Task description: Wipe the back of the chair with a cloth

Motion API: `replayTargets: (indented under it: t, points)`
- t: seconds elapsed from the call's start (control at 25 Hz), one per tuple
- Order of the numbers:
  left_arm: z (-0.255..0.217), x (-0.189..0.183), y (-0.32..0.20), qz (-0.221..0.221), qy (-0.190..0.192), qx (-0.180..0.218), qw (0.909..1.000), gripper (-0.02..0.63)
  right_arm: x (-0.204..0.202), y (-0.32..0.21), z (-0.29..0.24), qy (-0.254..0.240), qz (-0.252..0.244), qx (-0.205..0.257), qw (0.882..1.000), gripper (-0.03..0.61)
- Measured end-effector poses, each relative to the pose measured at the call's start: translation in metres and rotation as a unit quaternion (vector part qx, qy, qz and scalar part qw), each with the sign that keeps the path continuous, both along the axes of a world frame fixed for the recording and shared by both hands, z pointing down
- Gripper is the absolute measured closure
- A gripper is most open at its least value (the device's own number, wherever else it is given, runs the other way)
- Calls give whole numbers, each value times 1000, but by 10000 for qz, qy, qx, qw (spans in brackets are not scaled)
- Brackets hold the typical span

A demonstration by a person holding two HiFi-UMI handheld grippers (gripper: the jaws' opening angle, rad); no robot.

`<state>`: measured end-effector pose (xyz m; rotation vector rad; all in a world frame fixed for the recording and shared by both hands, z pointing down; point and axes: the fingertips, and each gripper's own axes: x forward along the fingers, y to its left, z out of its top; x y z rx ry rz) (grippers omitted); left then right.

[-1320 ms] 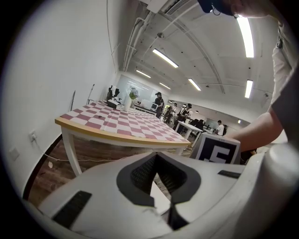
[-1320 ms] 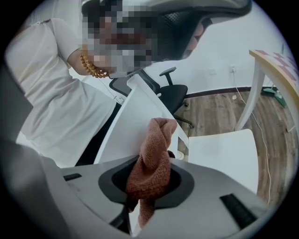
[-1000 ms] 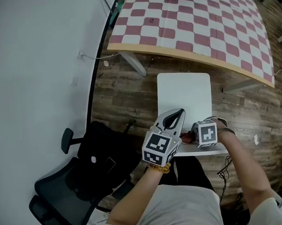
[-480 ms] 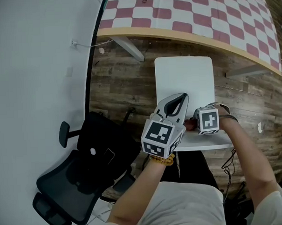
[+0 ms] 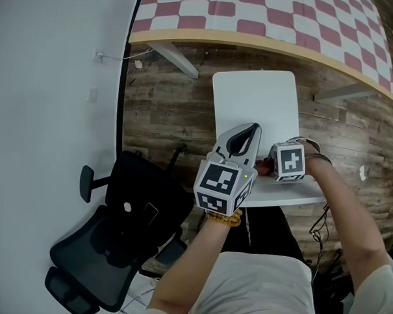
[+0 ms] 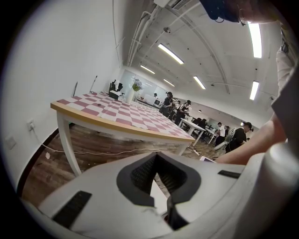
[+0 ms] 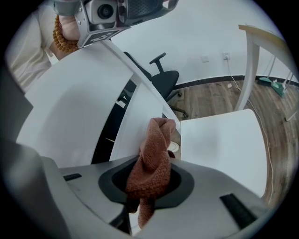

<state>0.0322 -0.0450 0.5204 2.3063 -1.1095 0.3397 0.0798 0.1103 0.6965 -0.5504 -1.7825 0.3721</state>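
Observation:
A white chair stands below me, its seat (image 5: 256, 102) toward the checkered table and the top edge of its back (image 5: 286, 193) close to my body. My right gripper (image 5: 270, 169) is shut on a reddish-brown cloth (image 5: 265, 170), which lies against the chair's back. In the right gripper view the cloth (image 7: 156, 140) bunches up out of the gripper (image 7: 150, 164) beside the white back (image 7: 79, 107), with the seat (image 7: 219, 140) to the right. My left gripper (image 5: 250, 128) is shut, with nothing seen in it, and hovers over the rear of the seat just left of the right one. The left gripper (image 6: 156, 156) points toward the table.
A black office chair (image 5: 115, 235) stands left of the white chair, near the white wall (image 5: 44, 94). The table with the red-and-white checkered top (image 5: 275, 13) is ahead, with its white legs (image 5: 173, 60) on the wooden floor. A cable (image 5: 117, 59) runs along the wall. Several people stand far off in the room.
The head view has shifted a little toward the table. Both grippers keep nearly the same places at the chair back, and the right one still holds the cloth.

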Motion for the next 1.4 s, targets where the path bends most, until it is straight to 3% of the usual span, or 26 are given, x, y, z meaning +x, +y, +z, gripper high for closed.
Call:
replayTargets:
  t: [0.84,1.4]
  points:
    - [-67,12,13,27,-81,314,9995,601,8,9,-89,-354,231,-350,9985,480]
    - [-123,40,28,63,218,614,9979,601,16,12,-141,-565,203,-325,9977,480]
